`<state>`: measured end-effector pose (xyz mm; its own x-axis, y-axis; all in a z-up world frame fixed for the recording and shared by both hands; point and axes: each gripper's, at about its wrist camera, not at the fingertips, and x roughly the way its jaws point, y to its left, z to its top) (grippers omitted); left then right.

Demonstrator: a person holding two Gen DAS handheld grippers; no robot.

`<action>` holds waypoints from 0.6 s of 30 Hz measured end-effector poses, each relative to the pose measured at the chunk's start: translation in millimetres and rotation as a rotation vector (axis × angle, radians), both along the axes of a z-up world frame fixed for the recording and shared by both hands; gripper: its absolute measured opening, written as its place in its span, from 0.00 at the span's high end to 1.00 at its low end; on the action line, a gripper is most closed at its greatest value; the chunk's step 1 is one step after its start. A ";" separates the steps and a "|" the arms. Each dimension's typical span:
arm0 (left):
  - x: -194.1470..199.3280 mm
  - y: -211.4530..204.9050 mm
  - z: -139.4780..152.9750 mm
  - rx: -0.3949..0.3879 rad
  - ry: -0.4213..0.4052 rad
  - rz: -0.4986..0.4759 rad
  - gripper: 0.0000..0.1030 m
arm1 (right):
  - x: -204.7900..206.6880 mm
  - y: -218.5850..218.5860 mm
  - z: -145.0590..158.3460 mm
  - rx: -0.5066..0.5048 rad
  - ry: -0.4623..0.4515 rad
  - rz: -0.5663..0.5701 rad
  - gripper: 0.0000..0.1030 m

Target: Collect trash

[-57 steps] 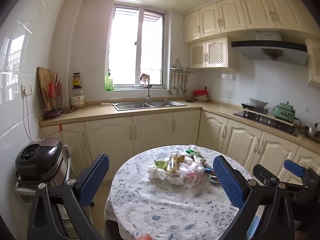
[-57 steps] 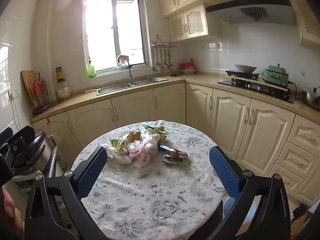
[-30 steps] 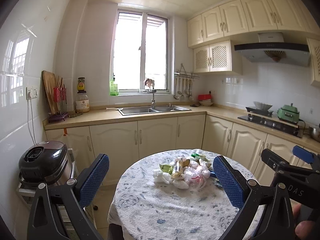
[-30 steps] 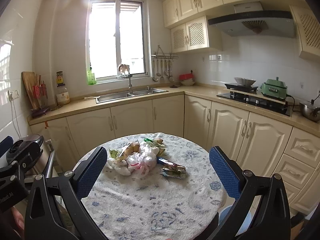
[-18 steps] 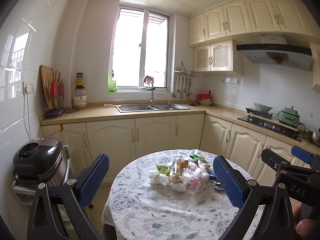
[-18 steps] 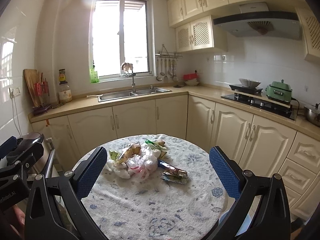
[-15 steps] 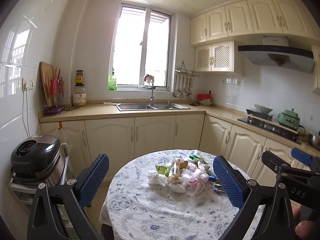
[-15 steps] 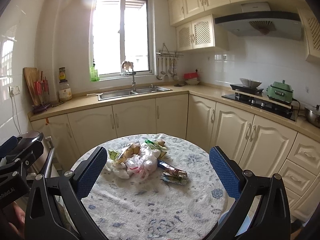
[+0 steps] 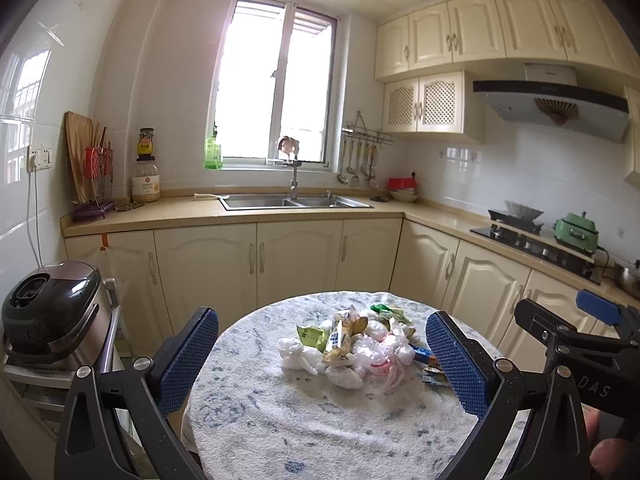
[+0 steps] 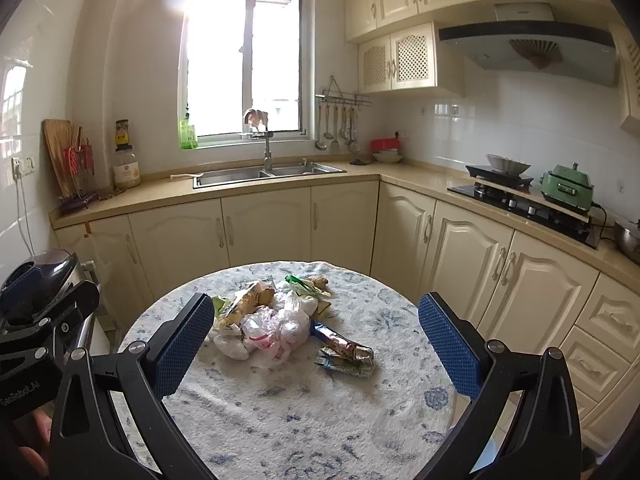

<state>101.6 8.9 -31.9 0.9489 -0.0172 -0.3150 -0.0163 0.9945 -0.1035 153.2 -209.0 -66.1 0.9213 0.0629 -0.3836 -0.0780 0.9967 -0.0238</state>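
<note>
A heap of trash (image 9: 352,350) (image 10: 272,316), made of crumpled plastic bags, snack wrappers and tissues, lies in the middle of a round table (image 9: 280,420) (image 10: 300,420) with a blue-flecked white cloth. Two flat wrappers (image 10: 346,352) lie just right of the heap. My left gripper (image 9: 320,364) is open and hangs above the near half of the table, short of the heap. My right gripper (image 10: 316,344) is open too, its fingers framing the heap from above and behind it. Neither holds anything. The right gripper's body shows at the right edge of the left wrist view.
A rice cooker (image 9: 48,316) sits on a metal rack left of the table. Cream cabinets, a sink (image 9: 296,202) under the window and a hob (image 9: 536,236) with a green pot line the walls behind. A person's fingers (image 9: 608,456) show at the lower right.
Both grippers have come slightly closer to the table and tilted a little; the trash heap appears larger and nearer between the fingers. Both stay open.
</note>
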 end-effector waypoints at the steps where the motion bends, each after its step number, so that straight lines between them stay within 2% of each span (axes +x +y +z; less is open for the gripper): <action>1: 4.8 -0.1 -3.7 -0.001 0.009 -0.002 0.01 | 4.3 -0.9 -2.4 -0.003 0.008 -0.001 0.00; 8: 50.5 -5.1 -35.9 -0.007 0.113 0.001 0.01 | 43.8 -11.5 -40.7 -0.016 0.107 -0.003 0.00; 12: 82.4 -7.1 -59.5 -0.012 0.200 -0.002 0.01 | 74.1 -22.0 -77.6 -0.020 0.208 -0.017 0.00; 18: 121.6 -10.8 -84.6 -0.017 0.303 -0.020 0.01 | 110.3 -34.7 -129.4 -0.016 0.336 -0.030 0.07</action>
